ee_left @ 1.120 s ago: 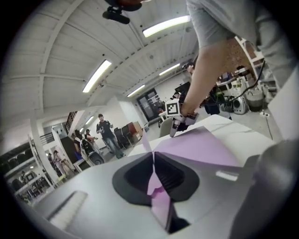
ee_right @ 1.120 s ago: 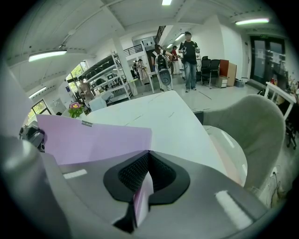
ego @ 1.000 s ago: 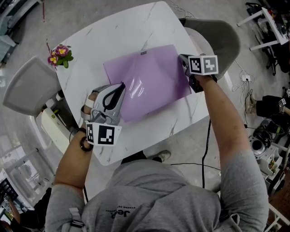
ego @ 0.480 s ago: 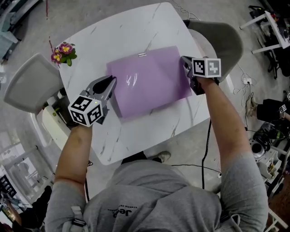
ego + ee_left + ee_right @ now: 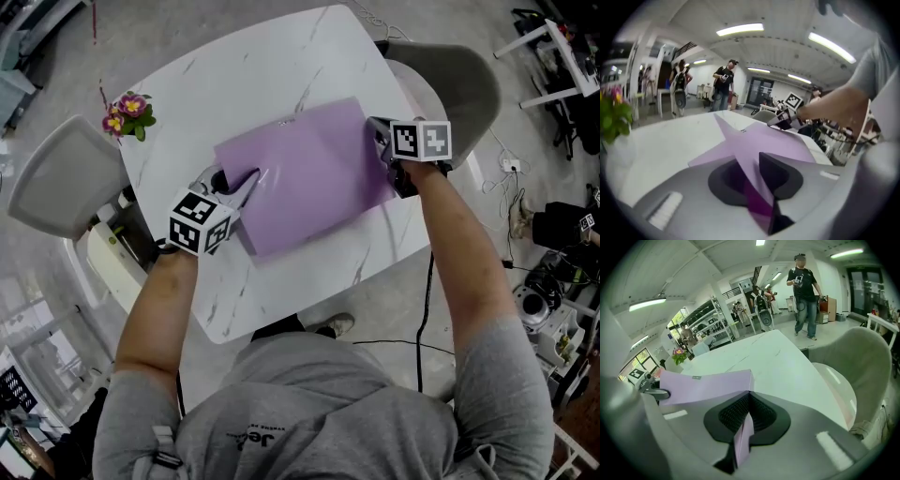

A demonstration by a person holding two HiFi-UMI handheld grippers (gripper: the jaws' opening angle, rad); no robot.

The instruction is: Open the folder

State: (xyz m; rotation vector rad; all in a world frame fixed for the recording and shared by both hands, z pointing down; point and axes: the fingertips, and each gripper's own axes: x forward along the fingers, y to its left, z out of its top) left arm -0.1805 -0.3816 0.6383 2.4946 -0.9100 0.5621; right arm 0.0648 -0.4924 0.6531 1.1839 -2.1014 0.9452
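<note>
Left gripper [image 5: 246, 180], jaws just eased apart around the cover [image 5: 751, 140] at the folder's [image 5: 309, 173] 8 o'clock corner — likely resetting its hold — while the right gripper [image 5: 379, 139], clamped on the 3 o'clock edge, steadies the purple folder lying at the table's [image 5: 234, 75] centre.

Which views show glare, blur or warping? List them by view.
Head view: a white glare streak on the purple folder near its left edge, room edges bowed. Left gripper view: strong fisheye, ceiling lights blown out, folder's near end soft. Right gripper view: dark corners, table edge curved.
</note>
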